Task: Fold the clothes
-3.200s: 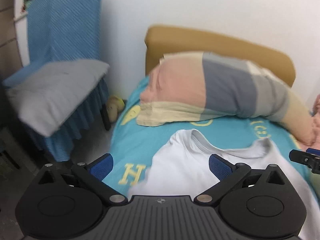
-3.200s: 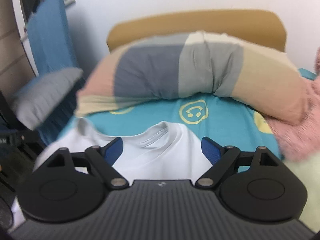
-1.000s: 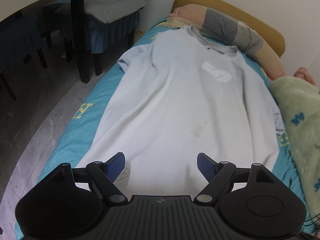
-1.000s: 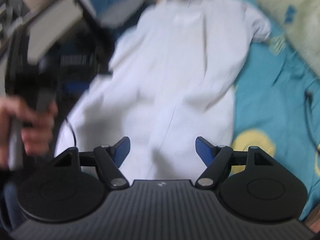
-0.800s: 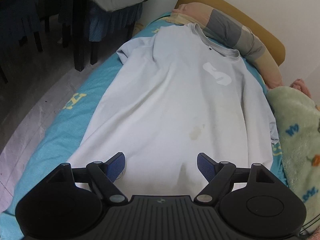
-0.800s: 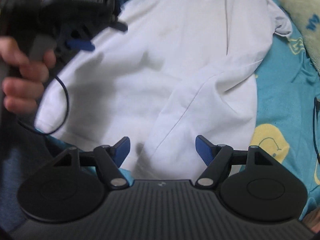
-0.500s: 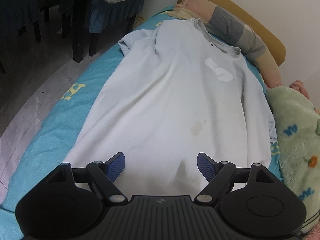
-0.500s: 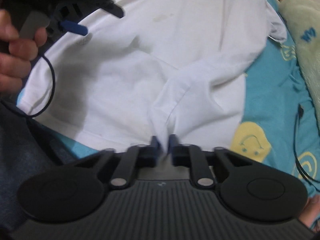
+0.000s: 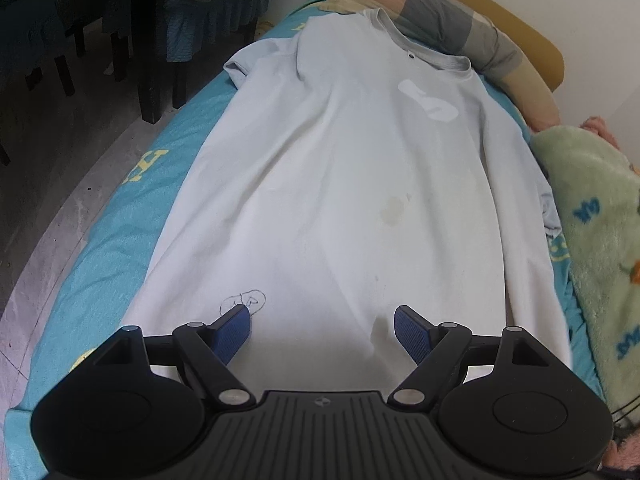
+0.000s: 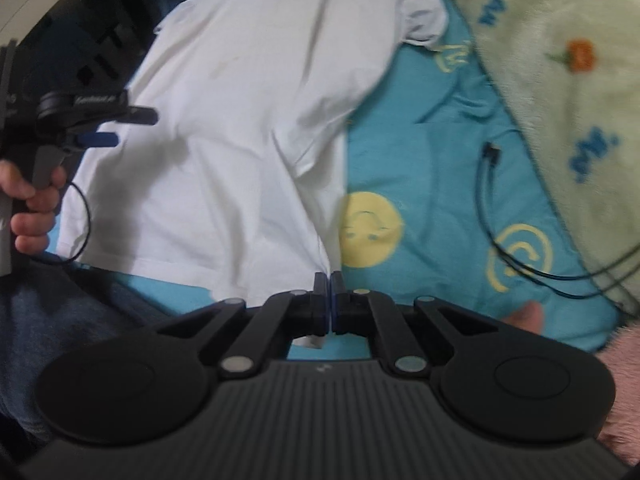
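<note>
a pale t-shirt (image 9: 340, 184) lies flat along a teal bed sheet (image 10: 432, 184), its collar up by a striped pillow (image 9: 460, 28) at the headboard and its hem at the near edge. the right gripper (image 10: 328, 284) has its jaws pressed together on the shirt's near right hem corner, where the cloth bunches up into the pinch. the left gripper (image 9: 322, 328) stands wide apart over the hem on the other side, its blue pads (image 9: 232, 332) holding nothing. in the right wrist view a hand (image 10: 34, 204) grips that left tool's handle. a green fleece blanket (image 10: 568, 64) and a black cable (image 10: 486, 196) lie just beside the shirt.
</note>
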`<state>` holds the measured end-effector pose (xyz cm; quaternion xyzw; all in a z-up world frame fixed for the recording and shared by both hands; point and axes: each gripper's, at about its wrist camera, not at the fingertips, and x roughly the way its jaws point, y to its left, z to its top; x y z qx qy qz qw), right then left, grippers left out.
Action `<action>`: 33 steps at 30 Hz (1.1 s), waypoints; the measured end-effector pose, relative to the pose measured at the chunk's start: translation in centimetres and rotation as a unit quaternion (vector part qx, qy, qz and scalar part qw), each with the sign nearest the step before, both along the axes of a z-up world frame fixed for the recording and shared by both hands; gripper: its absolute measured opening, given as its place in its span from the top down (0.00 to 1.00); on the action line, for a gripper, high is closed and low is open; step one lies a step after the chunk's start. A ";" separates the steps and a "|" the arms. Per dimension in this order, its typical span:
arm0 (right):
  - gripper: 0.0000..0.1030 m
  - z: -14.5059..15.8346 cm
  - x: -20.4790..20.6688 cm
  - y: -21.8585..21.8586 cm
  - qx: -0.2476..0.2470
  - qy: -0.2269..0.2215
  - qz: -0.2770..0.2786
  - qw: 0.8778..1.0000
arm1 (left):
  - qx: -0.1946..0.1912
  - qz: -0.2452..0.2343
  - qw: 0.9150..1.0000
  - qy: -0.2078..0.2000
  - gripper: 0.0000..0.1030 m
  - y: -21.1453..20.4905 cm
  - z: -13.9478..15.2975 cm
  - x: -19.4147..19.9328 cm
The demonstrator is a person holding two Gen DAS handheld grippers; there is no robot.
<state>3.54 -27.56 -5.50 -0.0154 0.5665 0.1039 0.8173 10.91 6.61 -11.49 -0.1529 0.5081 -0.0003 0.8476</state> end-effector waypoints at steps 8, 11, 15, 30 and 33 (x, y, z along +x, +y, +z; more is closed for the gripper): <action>0.93 2.3 -0.4 -4.9 0.027 -0.010 -0.077 0.997 | 0.004 -0.011 1.000 -0.006 0.21 -0.8 0.8 -0.8; 0.84 2.4 0.0 -6.7 0.080 -0.026 -0.121 0.989 | 0.002 -0.010 1.000 -0.016 0.21 -1.1 1.4 -1.0; 0.33 1.7 2.2 -8.0 0.147 -0.064 -0.170 0.972 | -0.002 -0.013 0.999 -0.039 0.20 -1.9 2.3 -1.3; 0.34 -15.0 23.3 -8.2 0.441 -0.108 -0.389 0.802 | -0.006 -0.015 0.995 -0.100 0.19 -3.7 1.8 1.7; 0.36 -16.2 25.3 -7.9 0.449 -0.158 -0.384 0.791 | -0.018 -0.014 0.995 -0.100 0.19 -3.7 1.0 3.0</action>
